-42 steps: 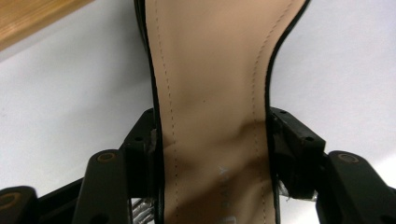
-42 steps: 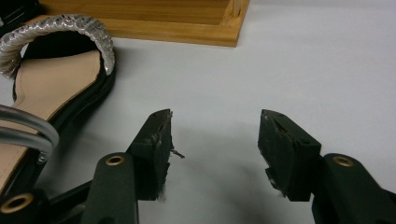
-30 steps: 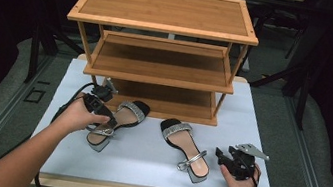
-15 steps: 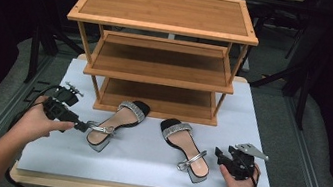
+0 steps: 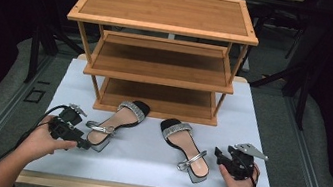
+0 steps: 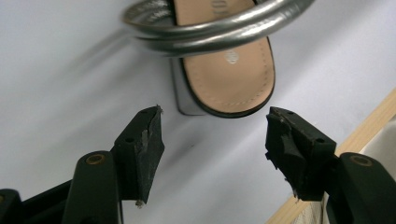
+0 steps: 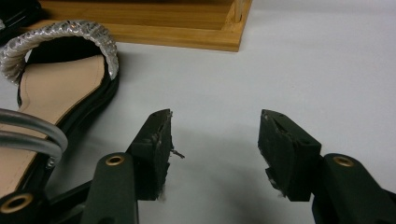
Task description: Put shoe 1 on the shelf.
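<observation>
Now your left gripper (image 5: pixel 80 141) sits low at the table's (image 5: pixel 145 151) seven o'clock, its jaws spread and nothing between them, having narrowed slightly a moment ago. In the left gripper view, the black fingertips (image 6: pixel 144 140) stand either side of open white tabletop, with the heel of the left sandal (image 6: pixel 224 74) just ahead at twelve o'clock and its silver ankle strap (image 6: pixel 210 25) looping across the top of the frame. From the high view that left sandal (image 5: pixel 117 120) lies flat on the white surface, heel toward you and just beside the gripper, toe with its glittering band pointing to one o'clock toward the foot of the bamboo shoe rack (image 5: pixel 161 47).

Your right gripper (image 5: pixel 219 155) rests at the table's four o'clock, jaws parted and gripping nothing. In the right gripper view, its fingertips (image 7: pixel 156 135) frame bare tabletop, while the right sandal (image 7: pixel 60 88) lies at ten o'clock, apart from the jaws. From the high view, the right sandal (image 5: pixel 185 144) lies flat between your two hands, its heel and silver strap near the right gripper at that sandal's four o'clock. All three rack shelves stand bare behind both sandals.
</observation>
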